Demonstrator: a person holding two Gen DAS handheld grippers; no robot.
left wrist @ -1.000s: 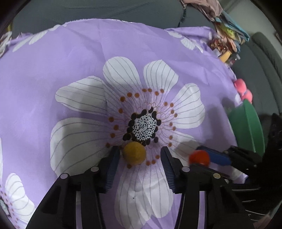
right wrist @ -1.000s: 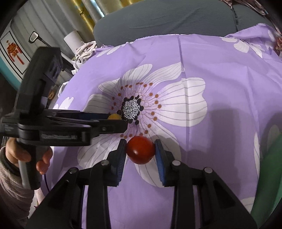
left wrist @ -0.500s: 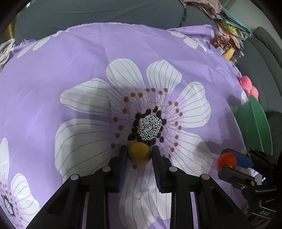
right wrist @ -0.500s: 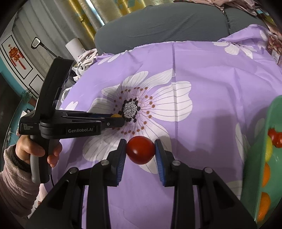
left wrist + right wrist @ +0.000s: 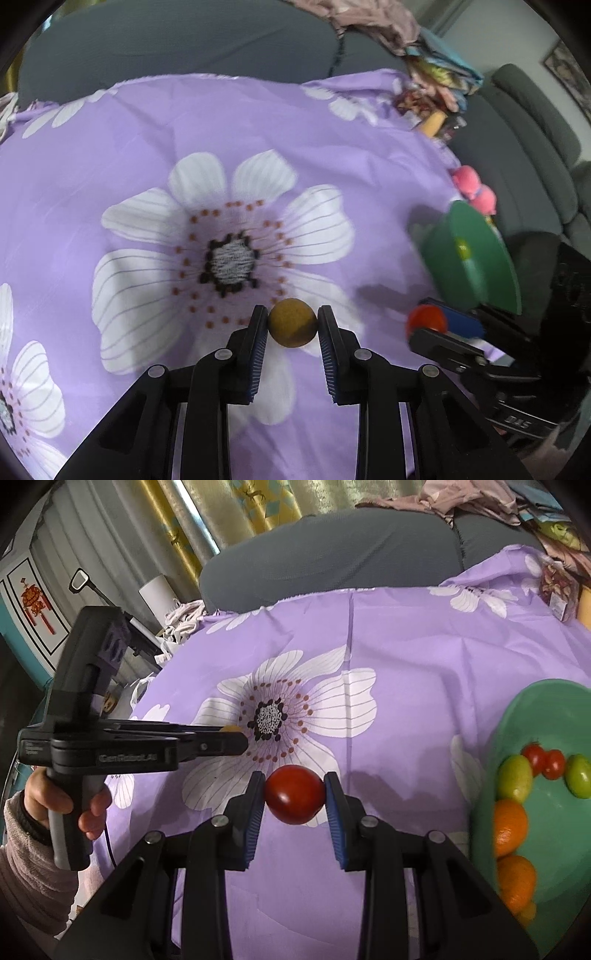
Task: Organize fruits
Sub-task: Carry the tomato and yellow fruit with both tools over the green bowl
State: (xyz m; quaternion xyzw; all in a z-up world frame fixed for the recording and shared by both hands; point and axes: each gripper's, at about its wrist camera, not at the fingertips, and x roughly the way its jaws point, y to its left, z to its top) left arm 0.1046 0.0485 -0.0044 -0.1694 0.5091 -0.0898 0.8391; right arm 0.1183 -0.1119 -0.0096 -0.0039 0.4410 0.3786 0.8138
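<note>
the left gripper (image 5: 292, 323) pinches a small brown-yellow fruit (image 5: 292, 323) and the right gripper (image 5: 294, 794) clamps a red tomato (image 5: 294, 794), both lifted clear of the purple cloth (image 5: 406, 672). carry each level to the green bowl (image 5: 491, 775) at the right, lowering among its fruit before releasing.

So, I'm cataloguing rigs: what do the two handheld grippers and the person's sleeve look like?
Both grippers are black plastic with blue ribbed pads on their fingers. The left gripper has a pistol-style handle, white lettering along its side and a thin dark cable below. The sleeve is fuzzy pinkish-grey.
</note>
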